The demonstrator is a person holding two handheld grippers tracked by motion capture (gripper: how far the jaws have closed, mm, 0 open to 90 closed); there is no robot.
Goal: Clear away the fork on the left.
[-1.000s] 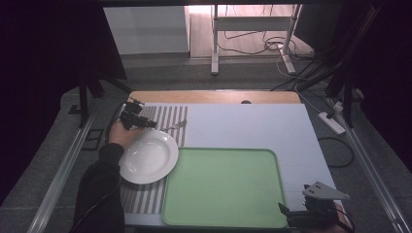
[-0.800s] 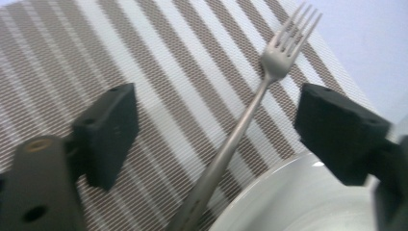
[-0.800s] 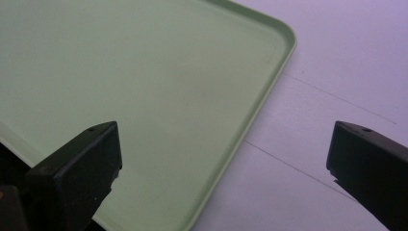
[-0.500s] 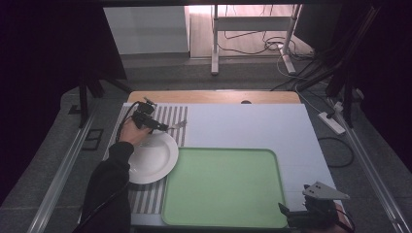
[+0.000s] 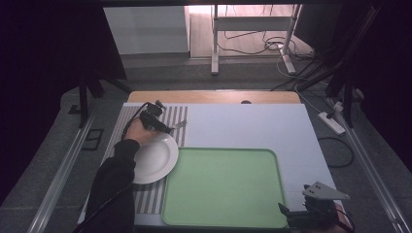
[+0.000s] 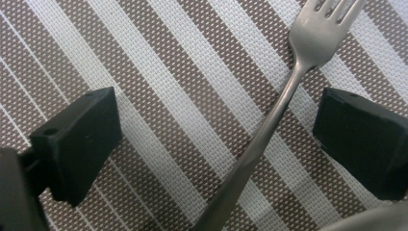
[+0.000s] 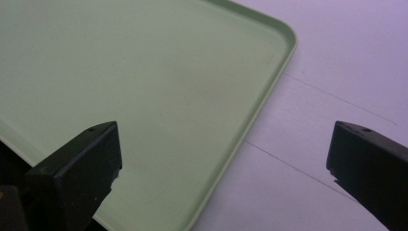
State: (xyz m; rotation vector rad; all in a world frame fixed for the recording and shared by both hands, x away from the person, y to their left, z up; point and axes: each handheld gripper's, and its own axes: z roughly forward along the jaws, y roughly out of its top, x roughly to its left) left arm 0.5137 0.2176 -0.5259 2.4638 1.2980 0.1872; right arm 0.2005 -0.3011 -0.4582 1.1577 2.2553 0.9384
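A metal fork (image 6: 284, 96) lies on the brown-and-white striped placemat (image 6: 159, 86), tines pointing away. My left gripper (image 6: 216, 144) hovers low over it, open, one jaw on each side of the handle without touching it. From above, the left gripper (image 5: 163, 127) sits at the placemat's (image 5: 127, 121) far end, just beyond a white plate (image 5: 153, 158), with the fork (image 5: 180, 124) by its tips. My right gripper (image 7: 221, 163) stands open over the near right corner of the green tray (image 7: 134, 86), nothing between its jaws. It rests at the table's front right (image 5: 291, 216).
The green tray (image 5: 223, 187) takes up the middle front of the white table (image 5: 252, 124). The plate's rim (image 6: 380, 219) shows at the lower right of the left gripper view. A wooden strip runs along the table's far edge.
My left gripper has moved right along the far end of the placemat to the fork. The right gripper has stayed where it was.
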